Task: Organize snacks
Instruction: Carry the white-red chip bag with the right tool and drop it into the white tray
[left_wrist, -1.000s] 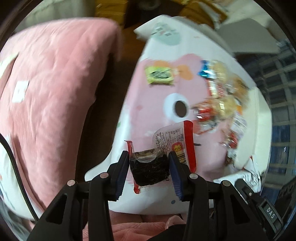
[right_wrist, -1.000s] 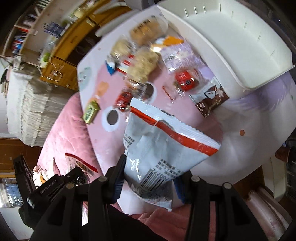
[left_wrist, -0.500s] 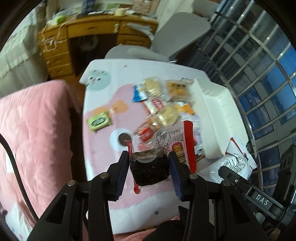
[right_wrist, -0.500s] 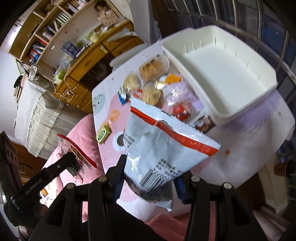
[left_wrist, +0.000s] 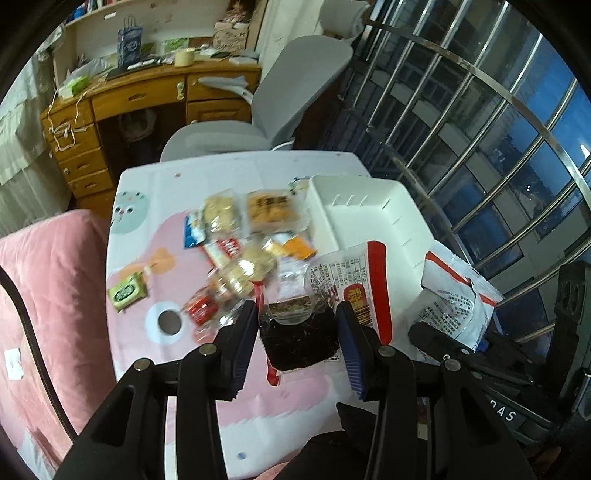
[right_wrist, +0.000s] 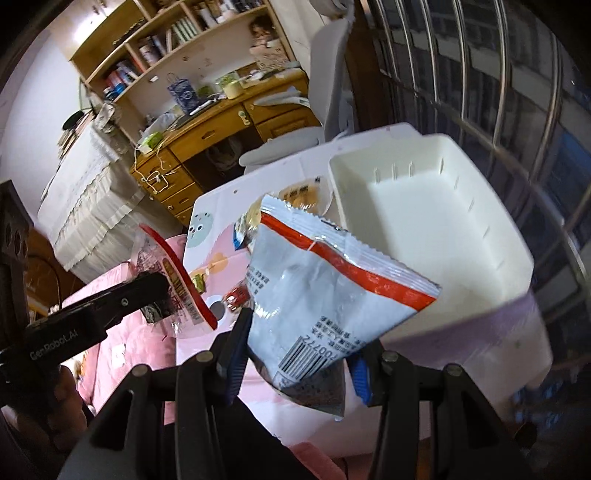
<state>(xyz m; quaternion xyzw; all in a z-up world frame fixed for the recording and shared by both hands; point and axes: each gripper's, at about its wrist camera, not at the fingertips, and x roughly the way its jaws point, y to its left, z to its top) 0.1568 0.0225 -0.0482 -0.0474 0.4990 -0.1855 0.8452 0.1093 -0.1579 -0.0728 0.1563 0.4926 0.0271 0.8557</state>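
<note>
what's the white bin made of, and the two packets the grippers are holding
White bin: apparently rigid moulded plastic, matte, with slotted walls. Silver packet in the right gripper: probably metallised film, shiny and creased, with a serrated edge. Clear packet in the left gripper: glossy transparent film, dark contents showing through.

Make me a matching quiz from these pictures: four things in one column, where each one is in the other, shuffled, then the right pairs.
Things:
1. seaweed pack
2. grey bag
3. white bin
4. green packet

Places:
A. flat on the table, left of the snack pile
B. empty, at the table's right side
C. in the left gripper
D. in the right gripper

Pairs: 1-C, 2-D, 3-B, 4-A
</note>
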